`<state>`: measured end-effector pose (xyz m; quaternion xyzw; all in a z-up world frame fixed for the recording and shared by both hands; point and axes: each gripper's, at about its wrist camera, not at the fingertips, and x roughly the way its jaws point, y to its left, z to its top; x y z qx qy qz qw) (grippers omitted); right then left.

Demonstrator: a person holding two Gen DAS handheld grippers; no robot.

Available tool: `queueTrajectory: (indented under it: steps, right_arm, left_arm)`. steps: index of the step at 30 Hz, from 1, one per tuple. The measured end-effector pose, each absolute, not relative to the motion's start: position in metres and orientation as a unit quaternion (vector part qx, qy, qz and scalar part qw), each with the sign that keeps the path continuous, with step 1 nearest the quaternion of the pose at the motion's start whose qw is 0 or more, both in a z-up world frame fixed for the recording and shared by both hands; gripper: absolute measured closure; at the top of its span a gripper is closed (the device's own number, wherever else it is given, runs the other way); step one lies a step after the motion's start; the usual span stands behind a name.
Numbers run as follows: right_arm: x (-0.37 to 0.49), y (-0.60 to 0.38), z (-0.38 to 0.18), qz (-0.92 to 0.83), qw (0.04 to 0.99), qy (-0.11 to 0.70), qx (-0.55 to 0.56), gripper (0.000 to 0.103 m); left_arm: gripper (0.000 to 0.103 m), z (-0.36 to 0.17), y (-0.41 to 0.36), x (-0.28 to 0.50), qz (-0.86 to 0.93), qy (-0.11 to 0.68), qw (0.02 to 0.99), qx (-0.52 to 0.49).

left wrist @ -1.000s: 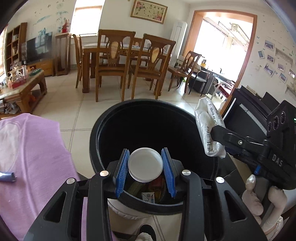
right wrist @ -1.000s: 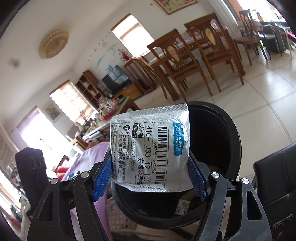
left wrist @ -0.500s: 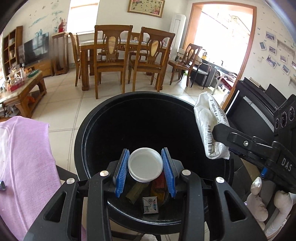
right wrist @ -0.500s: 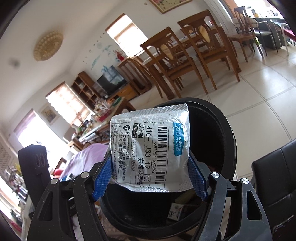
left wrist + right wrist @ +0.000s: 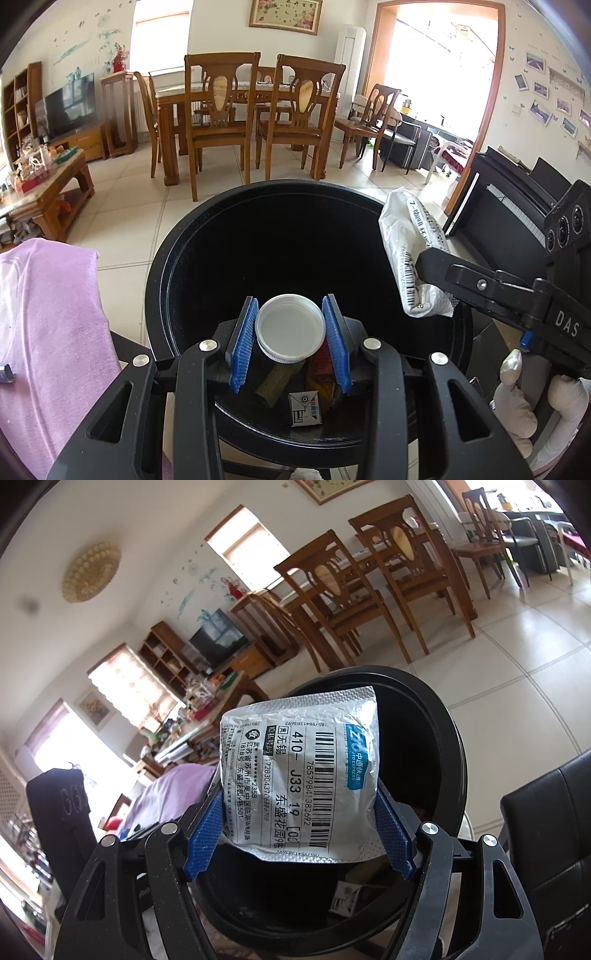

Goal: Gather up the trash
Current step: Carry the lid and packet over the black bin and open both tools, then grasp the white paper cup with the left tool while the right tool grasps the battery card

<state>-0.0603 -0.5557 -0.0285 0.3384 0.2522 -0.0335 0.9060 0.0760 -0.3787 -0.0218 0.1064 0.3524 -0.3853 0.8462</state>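
Left-wrist view, L to R: purple cloth [image 5: 48,317] at left edge, not trash as far as I can tell. Centre: black bin [image 5: 159,280], mouth open, w/ some trash already at the bottom, a small carton [image 5: 304,408] and brown wrappers, so part of the job looks done. Left gripper [image 5: 290,332], lower centre, is clamped on a white lid [image 5: 290,330], held over the bin mouth, not dropped yet. Right of frame: right gripper [image 5: 299,830] is clamped on a silver courier bag [image 5: 299,782], at the bin's right rim. Right-wrist view: bag at centre, bin behind and below it. Left to do, I'd judge: release both into the bin. Can't tell if more trash lies elsewhere.
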Motion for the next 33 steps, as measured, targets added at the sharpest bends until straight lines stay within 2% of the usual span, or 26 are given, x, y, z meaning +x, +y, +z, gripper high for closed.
queueTrajectory:
  steps: [10,12,13,14,15,19,23,26,33]
  right_arm:
    - [-0.055,-0.554,-0.025,-0.039,0.908,0.255,0.33,0.028]
    - [-0.056,-0.553,-0.025,-0.04,0.908,0.256,0.33,0.027]
    - [-0.056,-0.553,-0.025,-0.04,0.908,0.256,0.33,0.026]
    - [-0.056,-0.553,-0.025,-0.039,0.908,0.255,0.331,0.024]
    - [-0.056,-0.552,-0.025,-0.039,0.907,0.256,0.332,0.023]
    - [-0.058,-0.55,-0.024,-0.042,0.907,0.252,0.335,0.018]
    - [-0.062,-0.546,-0.017,-0.041,0.912,0.239,0.331,0.005]
    - [-0.063,-0.54,-0.014,-0.04,0.912,0.237,0.332,0.005]
    - [-0.057,-0.498,-0.003,-0.013,0.921,0.243,0.304,0.005]
  left_arm:
    - [0.065,-0.023,-0.386,0.067,-0.374,0.342,0.854,0.118]
    - [0.054,-0.022,-0.386,0.066,-0.37,0.341,0.856,0.119]
    - [0.039,-0.022,-0.388,0.064,-0.367,0.34,0.858,0.12]
    - [0.028,-0.02,-0.386,0.062,-0.362,0.334,0.862,0.12]
    - [0.026,-0.018,-0.384,0.061,-0.36,0.328,0.865,0.12]
    - [0.022,-0.011,-0.376,0.053,-0.359,0.322,0.868,0.117]
    - [0.02,-0.002,-0.357,0.044,-0.358,0.319,0.871,0.106]
    - [0.014,0.007,-0.335,0.038,-0.351,0.317,0.876,0.097]
    - [0.014,0.029,-0.258,0.031,-0.325,0.308,0.892,0.057]
